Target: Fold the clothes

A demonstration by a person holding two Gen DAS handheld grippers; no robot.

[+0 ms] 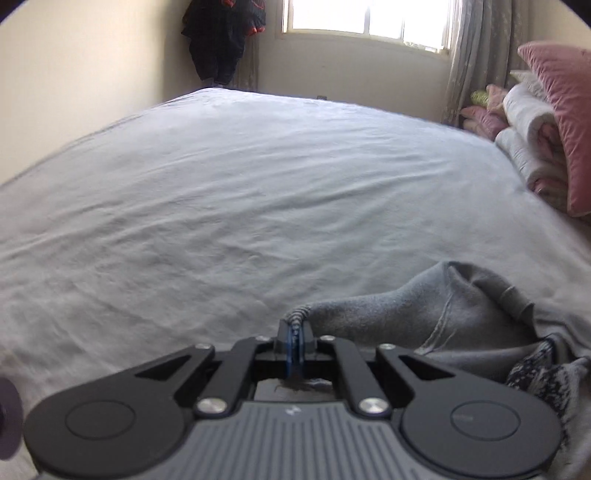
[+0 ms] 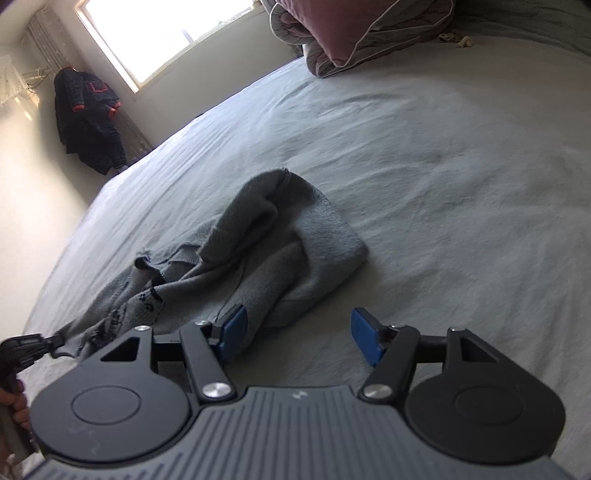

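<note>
A grey fleece garment (image 2: pixel 258 243) with a dark patterned part lies crumpled on the pale bedsheet (image 2: pixel 443 166). In the left wrist view my left gripper (image 1: pixel 295 338) is shut on a ribbed edge of the grey garment (image 1: pixel 424 325), which trails off to the right and is lifted slightly. In the right wrist view my right gripper (image 2: pixel 299 332) is open just above the sheet. Its left blue pad (image 2: pixel 232 328) rests against the near edge of the garment, and bare sheet lies between the pads. The left gripper (image 2: pixel 55 341) shows at the far left, pinching the garment's corner.
Pink and white pillows and folded bedding (image 1: pixel 546 133) are stacked at the head of the bed. A dark jacket (image 2: pixel 88 118) hangs in the corner by the window (image 1: pixel 365 18). A hand (image 2: pixel 14 406) holds the left tool at the frame's edge.
</note>
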